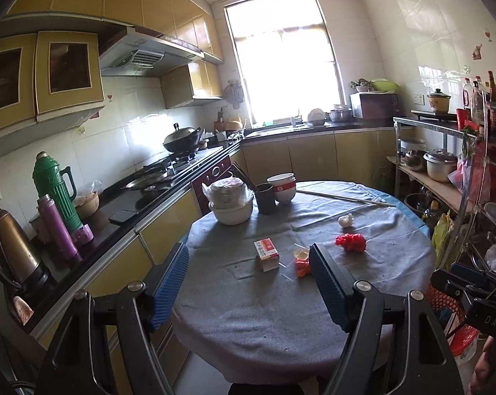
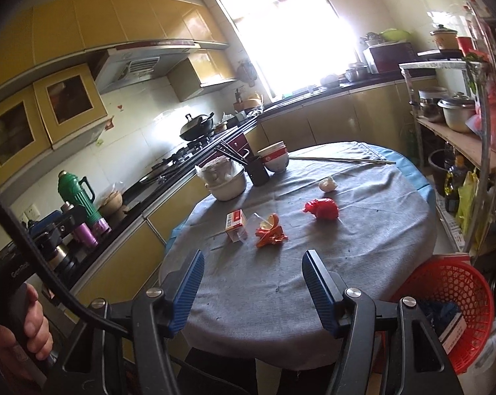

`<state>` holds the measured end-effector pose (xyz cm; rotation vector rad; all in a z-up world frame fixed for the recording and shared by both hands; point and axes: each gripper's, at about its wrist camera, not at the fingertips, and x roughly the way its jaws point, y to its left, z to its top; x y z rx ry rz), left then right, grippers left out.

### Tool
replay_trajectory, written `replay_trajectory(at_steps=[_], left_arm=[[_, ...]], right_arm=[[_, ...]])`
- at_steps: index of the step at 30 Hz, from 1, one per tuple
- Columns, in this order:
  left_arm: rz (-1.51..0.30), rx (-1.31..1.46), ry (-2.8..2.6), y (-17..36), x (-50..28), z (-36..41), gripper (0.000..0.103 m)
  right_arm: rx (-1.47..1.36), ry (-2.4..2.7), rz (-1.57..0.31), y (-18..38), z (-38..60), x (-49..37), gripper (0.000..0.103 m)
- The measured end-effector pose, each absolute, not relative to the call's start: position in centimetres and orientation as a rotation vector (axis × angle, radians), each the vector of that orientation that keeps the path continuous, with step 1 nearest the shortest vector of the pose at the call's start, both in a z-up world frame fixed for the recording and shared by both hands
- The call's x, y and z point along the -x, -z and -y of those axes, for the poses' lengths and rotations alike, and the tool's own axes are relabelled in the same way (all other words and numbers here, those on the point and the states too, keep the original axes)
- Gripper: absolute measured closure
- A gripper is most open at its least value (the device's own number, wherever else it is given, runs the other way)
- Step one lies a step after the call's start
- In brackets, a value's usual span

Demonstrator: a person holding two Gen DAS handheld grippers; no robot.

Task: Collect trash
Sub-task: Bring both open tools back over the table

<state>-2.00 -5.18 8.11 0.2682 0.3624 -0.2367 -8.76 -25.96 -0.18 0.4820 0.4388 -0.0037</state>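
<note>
Collecting has not begun, by the look of it: both tools hang short of the near edge of the round desk [image 2: 280, 296], and all the trash lies untouched on its grey cloth. The left hand-held gripper [image 1: 248, 283] has its blue pads well apart with nothing between them; the right hand-held gripper [image 2: 252, 291] is likewise spread and empty.

The trash sits around the middle of the desk: a small red-and-white box [image 2: 236, 225] toward the left edge, an orange wrapper with clear plastic [image 2: 270, 230] just beside it, a crumpled red bag [image 2: 323, 209] further right, and a white paper wad [image 2: 327, 183] beyond that, toward the far edge. A red basket [image 2: 445, 309] stands on the floor off the near right edge and is probably where the trash goes.

The next move likely calls for reaching in over the near edge and closing on one piece; the wrapper and box are nearest.

Stacked bowls [image 2: 275, 158], a dark cup [image 2: 257, 171] and a long stick [image 2: 343, 159] keep to the far edge, clear of the trash. Nothing blocks the reach.
</note>
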Motion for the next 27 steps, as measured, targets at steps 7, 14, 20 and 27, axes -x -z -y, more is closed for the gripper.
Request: replay_trajectory(at_steps=[7, 14, 20, 27], left_arm=[[-0.368, -0.248, 0.221, -8.1, 1.7, 4.1, 0.027], [-0.373, -0.241, 0.220, -8.1, 1.6, 3.8, 0.027], [-0.380, -0.236, 0.217, -7.9, 1.3, 3.7, 0.027], [-0.396, -0.233, 0.210, -7.4, 0.7, 3.8, 0.027]], right_arm=[[-0.449, -0.006, -0.454, 0.2, 24.5, 8.1, 0.037], [-0.433, -0.017, -0.463, 0.2, 23.7, 7.8, 0.037], [-0.428, -0.024, -0.472, 0.3, 23.4, 7.4, 0.037], [-0.427, -0.034, -0.488, 0.8, 23.2, 6.7, 0.037]])
